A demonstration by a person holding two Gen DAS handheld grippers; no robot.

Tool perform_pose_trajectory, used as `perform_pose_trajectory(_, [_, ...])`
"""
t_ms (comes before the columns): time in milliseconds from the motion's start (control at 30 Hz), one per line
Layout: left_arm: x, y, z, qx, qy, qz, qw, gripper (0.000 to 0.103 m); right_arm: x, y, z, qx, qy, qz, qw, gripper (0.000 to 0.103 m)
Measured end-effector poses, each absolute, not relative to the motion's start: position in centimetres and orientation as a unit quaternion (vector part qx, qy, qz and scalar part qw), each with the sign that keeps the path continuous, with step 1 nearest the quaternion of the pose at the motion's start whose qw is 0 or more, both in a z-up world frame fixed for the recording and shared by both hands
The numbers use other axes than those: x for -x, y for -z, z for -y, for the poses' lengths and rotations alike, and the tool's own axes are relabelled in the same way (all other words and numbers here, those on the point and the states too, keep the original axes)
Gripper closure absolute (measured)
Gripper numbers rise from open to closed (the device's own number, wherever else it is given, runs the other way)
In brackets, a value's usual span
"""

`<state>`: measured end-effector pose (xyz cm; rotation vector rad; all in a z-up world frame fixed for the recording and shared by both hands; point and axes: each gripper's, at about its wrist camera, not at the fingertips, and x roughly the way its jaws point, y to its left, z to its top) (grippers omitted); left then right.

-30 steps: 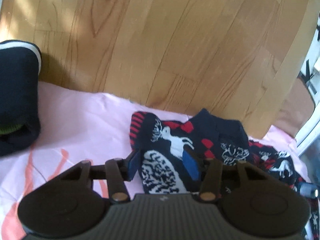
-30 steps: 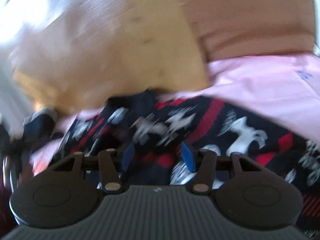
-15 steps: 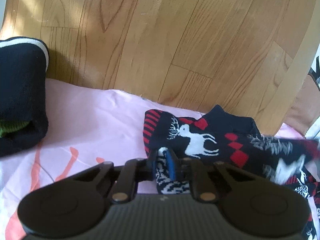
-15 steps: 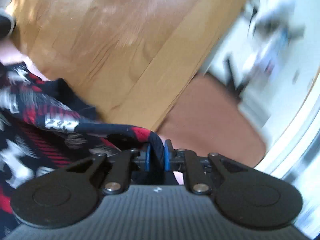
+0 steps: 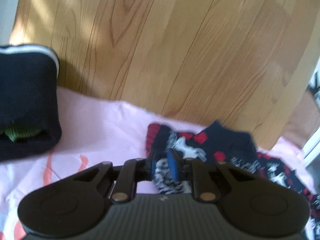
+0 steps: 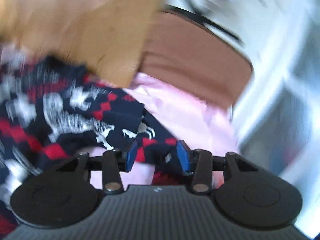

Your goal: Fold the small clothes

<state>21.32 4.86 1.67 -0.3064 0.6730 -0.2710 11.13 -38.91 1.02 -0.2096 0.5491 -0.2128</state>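
A navy, red and white reindeer-patterned knit garment (image 5: 210, 150) is lying on a pink sheet (image 5: 104, 128), and every place below is being given relative to that garment.

Well to its left, a folded dark navy knit (image 5: 26, 104) with a green edge is resting on the same sheet, apart from it. At the garment's left end, the left gripper (image 5: 163, 165) is being held with its fingers (image 5: 172, 165) narrowed onto a white-patterned fold of the knit, which is being pinched between the blue pads. The garment's long axis is being taken as running from this pinched end away to the right, roughly along the sheet's far edge.

At the garment's right end, in the blurred right wrist view, the right gripper (image 6: 157, 156) is standing with its fingers (image 6: 183, 156) partly apart and opening; a red-and-navy strip of the knit (image 6: 84, 116) is lying between them, apparently not pressed.

Beyond the garment, the wood floor (image 5: 160, 50) is being seen past the sheet's edge, which is running just behind the knit. Open pink sheet is being left between the garment and the folded knit, judged the freer room for a fold toward the left.
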Motion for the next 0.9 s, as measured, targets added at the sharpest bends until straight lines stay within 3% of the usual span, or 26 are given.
perform_pose_trajectory(133, [-20.1,-2.9,-3.6,0.152,0.196,-0.309,0.918,0.09,-8.0,-2.5,44.2,-0.12,0.144,-0.261,0.947,0.055])
perform_pose_trajectory(200, [-19.7,-2.9,-2.2,0.127,0.214,-0.311,0.917,0.09,-6.4,-2.8,46.1,-0.181,0.177,-0.252,0.934,0.055])
perform_pose_trajectory(400, [-20.5,-0.5,0.4,0.071,0.213,-0.365,0.903,0.088,-1.1,-1.3,48.2,-0.275,0.224,-0.264,0.897,0.055])
perform_pose_trajectory(567, [-20.9,0.0,-0.4,0.084,0.211,-0.377,0.898,0.088,-0.4,1.2,47.2,-0.29,0.213,-0.301,0.883,0.055])
perform_pose_trajectory(633, [-21.0,0.1,-0.3,0.082,0.21,-0.378,0.898,0.088,-0.7,1.4,45.7,-0.237,0.216,-0.304,0.897,0.065])
perform_pose_trajectory(667, [-20.9,0.1,-0.3,0.081,0.21,-0.378,0.898,0.088,-1.1,1.4,45.3,-0.224,0.211,-0.313,0.898,0.097])
perform_pose_trajectory(767, [-20.9,-0.1,-0.5,0.089,0.21,-0.375,0.898,0.088,-1.6,0.4,47.0,-0.312,0.191,-0.29,0.884,0.097])
perform_pose_trajectory(900, [-21.1,-1.0,-1.9,0.127,0.204,-0.359,0.902,0.081,-3.9,-6.6,46.9,-0.352,0.131,-0.193,0.907,0.097])
